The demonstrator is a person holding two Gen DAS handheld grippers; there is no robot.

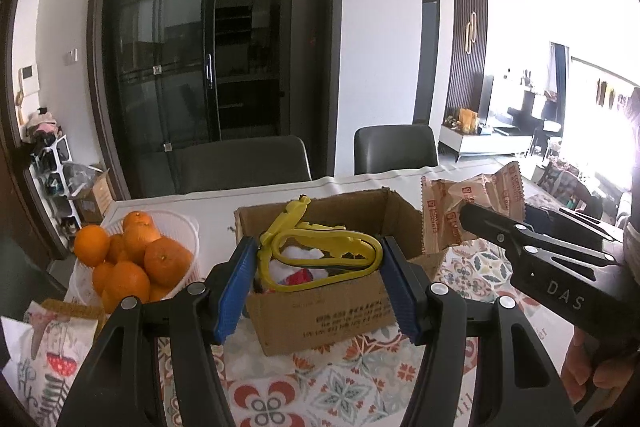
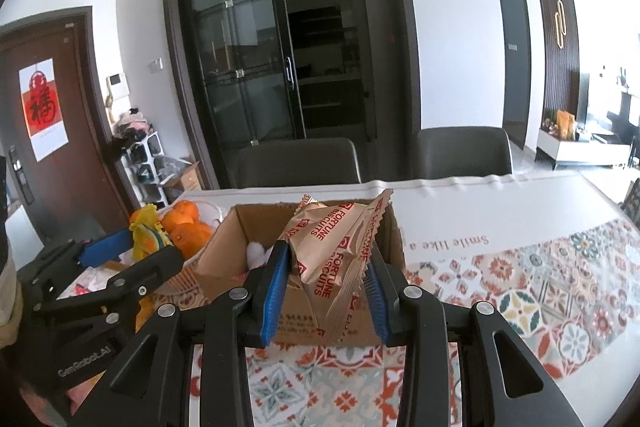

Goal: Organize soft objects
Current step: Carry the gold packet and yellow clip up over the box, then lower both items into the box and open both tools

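An open cardboard box (image 1: 332,311) stands on the patterned tablecloth, also seen in the right wrist view (image 2: 224,247); white and red soft items (image 1: 296,273) lie inside. My left gripper (image 1: 320,267) is shut on a yellow rubbery toy (image 1: 320,247) and holds it above the box. In the right wrist view the left gripper (image 2: 132,247) holds the toy (image 2: 148,235) left of the box. My right gripper (image 2: 324,271) is shut on a tan Fortune Biscuits packet (image 2: 332,247) above the box's near edge. The packet also shows in the left wrist view (image 1: 472,203).
A white bowl (image 1: 176,223) of oranges (image 1: 136,259) stands left of the box. A patterned bag (image 1: 48,359) lies at the near left. Two dark chairs (image 1: 396,149) stand behind the table. The tablecloth (image 2: 520,287) stretches to the right.
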